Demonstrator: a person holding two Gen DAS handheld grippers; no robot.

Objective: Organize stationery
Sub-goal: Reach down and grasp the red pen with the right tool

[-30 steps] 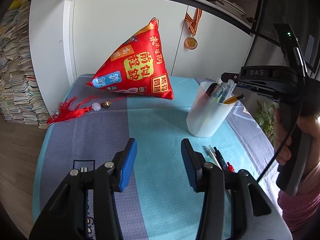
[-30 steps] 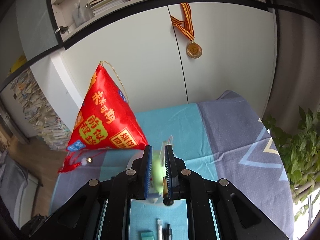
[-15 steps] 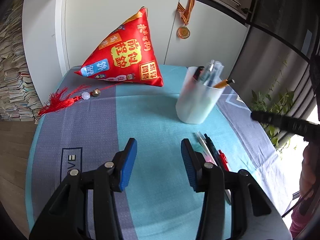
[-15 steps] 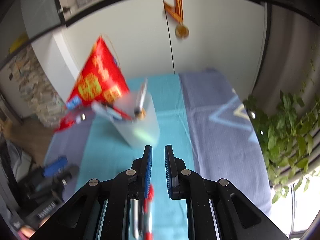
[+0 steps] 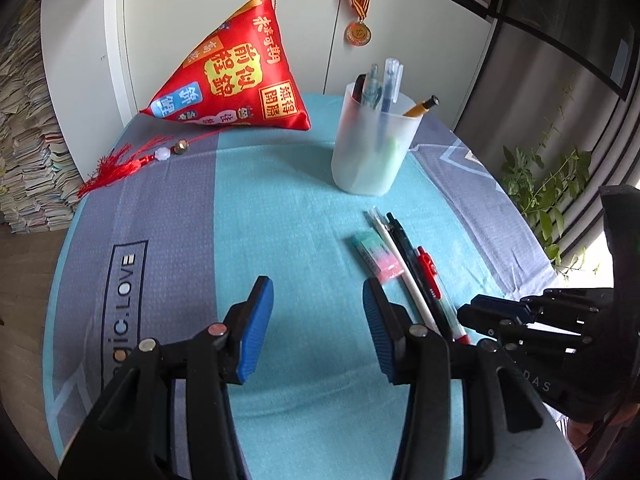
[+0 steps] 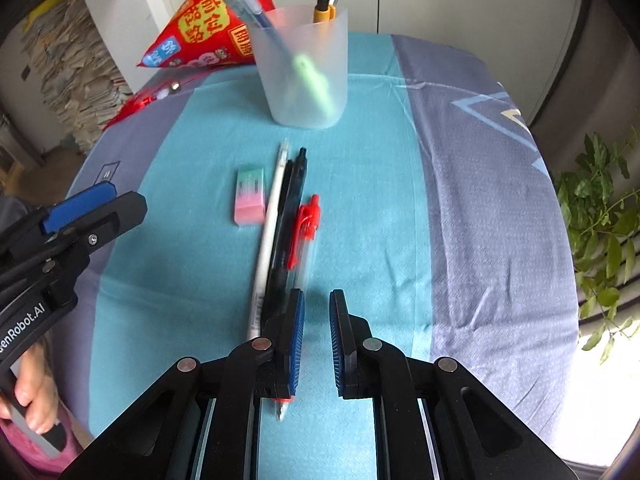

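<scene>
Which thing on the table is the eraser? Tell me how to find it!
Find the see-through cup full of pens on the blue tablecloth. In front of it lies a row of pens, and the eraser sits just left of the white pen. It is the only short, flat block there, green at one end and pink at the other.

Counts on my table

I counted three pens lying side by side on the cloth: one white pen [image 6: 269, 236], one black pen [image 6: 289, 216], one red-clipped pen [image 6: 304, 232]. One eraser [image 6: 249, 196] lay beside them. One translucent cup [image 5: 372, 144] stood behind; how many pens stood in it I could not tell for certain. One red pouch [image 5: 236, 76], one medal [image 5: 358, 33], and one potted plant [image 6: 600, 216].
</scene>
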